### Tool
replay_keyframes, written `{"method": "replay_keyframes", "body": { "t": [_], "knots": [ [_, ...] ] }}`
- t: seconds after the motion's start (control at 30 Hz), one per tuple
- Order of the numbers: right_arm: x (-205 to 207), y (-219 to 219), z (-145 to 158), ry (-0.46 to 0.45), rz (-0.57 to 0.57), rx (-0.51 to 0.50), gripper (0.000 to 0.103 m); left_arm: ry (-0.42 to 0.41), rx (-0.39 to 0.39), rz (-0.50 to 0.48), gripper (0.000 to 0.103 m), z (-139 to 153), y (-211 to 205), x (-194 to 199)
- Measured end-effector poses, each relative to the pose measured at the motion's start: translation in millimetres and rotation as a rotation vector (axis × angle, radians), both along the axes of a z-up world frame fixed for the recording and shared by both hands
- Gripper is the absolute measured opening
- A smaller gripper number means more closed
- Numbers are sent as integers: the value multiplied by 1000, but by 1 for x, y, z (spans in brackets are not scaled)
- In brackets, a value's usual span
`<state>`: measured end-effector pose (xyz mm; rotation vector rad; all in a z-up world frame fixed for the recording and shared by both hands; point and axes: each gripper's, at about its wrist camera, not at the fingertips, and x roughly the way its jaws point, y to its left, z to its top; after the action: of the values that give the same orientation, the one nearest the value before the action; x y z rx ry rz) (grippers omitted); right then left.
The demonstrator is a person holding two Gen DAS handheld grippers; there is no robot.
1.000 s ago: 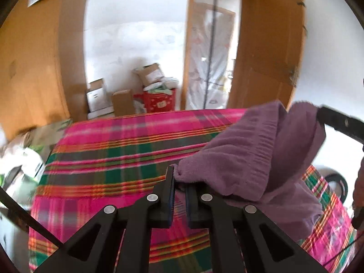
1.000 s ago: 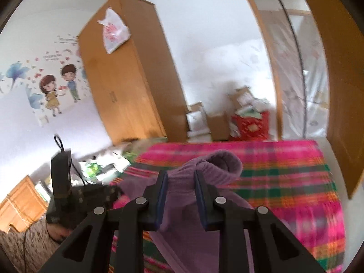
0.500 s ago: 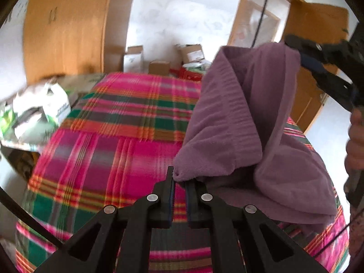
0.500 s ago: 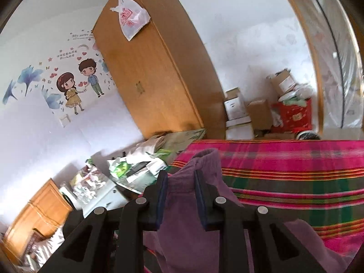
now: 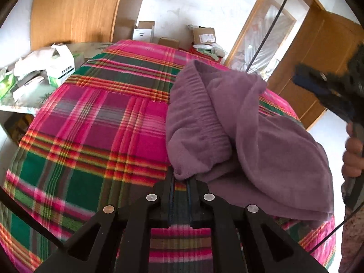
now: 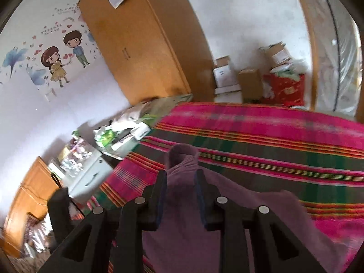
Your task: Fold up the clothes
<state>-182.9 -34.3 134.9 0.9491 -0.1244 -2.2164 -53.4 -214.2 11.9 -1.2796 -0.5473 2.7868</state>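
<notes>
Purple fleece garment, soft, light and floppy, drapes over the plaid bed; left hand-held gripper opening off its 6 o'clock corner, right hand-held gripper opening around bunched edge; regrip seams.

Ahead of my grippers I see a bed under a plaid blanket in pink, green and red. Beyond its far end cardboard boxes and a red bag sit against the white wall. Forward and to the left stands a tall wooden wardrobe, with cartoon wall stickers further left, and a cluttered side table beside the bed
</notes>
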Motion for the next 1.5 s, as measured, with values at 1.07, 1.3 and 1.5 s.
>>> {"method": "replay_keyframes", "body": {
  "t": [1.07, 1.3, 1.5],
  "knots": [
    [80, 202, -109, -389, -361, -300, 35, 105, -312, -751, 25, 33, 209, 38],
    [78, 189, -97, -318, -325, -272, 14, 88, -380, -692, 25, 20, 207, 27],
    [80, 176, -59, -194, -261, -291, 12, 110, -315, -640, 25, 23, 192, 15]
  ]
}}
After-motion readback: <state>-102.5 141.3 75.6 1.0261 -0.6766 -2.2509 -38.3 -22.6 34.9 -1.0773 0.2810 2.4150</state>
